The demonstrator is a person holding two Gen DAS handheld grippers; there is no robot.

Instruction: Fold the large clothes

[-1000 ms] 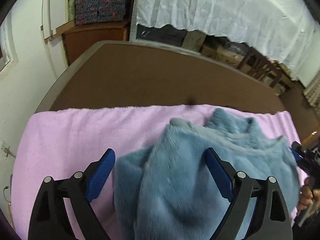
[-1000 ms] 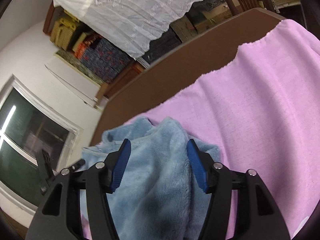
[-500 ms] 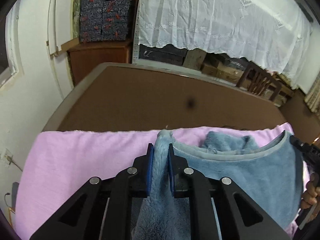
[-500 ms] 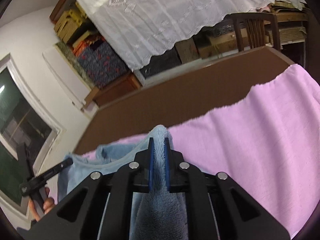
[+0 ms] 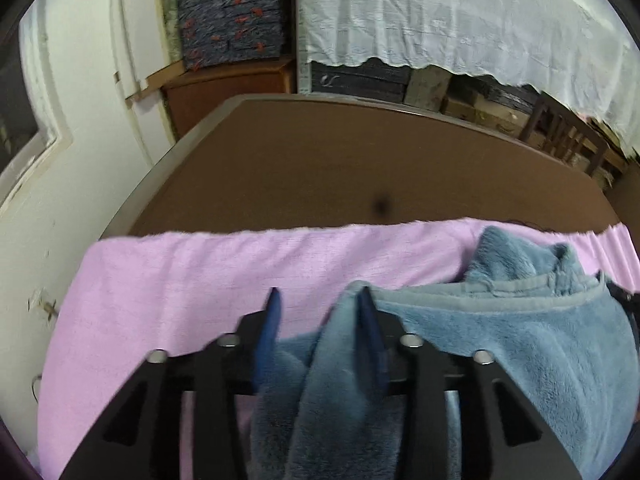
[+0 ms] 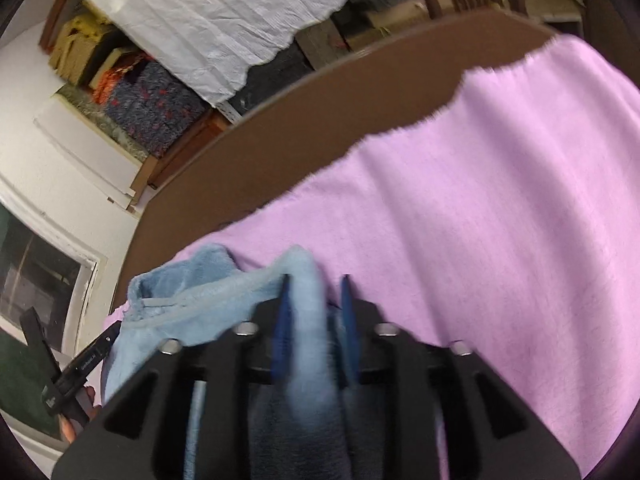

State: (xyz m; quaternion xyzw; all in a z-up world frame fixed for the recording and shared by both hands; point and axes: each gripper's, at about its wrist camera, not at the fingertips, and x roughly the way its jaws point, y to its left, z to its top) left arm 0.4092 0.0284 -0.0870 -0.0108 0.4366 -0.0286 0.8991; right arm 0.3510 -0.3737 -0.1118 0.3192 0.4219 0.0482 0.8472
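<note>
A blue fleece garment (image 5: pixel 520 340) lies bunched on a pink blanket (image 5: pixel 180 280) that covers the near part of a brown table (image 5: pixel 320 168). My left gripper (image 5: pixel 319 295) is over the garment's left end. Its jaws are opening, and a fold of fleece stands between them, leaning on the right finger with a gap at the left. My right gripper (image 6: pixel 315 281) is over the garment (image 6: pixel 192 300) at its other end. Its jaws are opening too, and the fleece hem between them rests against the left finger. The pink blanket (image 6: pixel 500 200) spreads out to the right.
The bare brown table (image 6: pixel 320 120) runs on beyond the blanket's far edge. A wooden chair (image 5: pixel 568 140) and a white lace cloth (image 5: pixel 460 12) over stored boxes stand behind it. Patterned boxes (image 5: pixel 232 32) sit on a cabinet by the white wall at the left.
Both grippers were wide over the fleece, then shut on its edge and lifted it. Now both have sunk toward the blanket and their jaws have parted, so the fleece sits loose between them.
</note>
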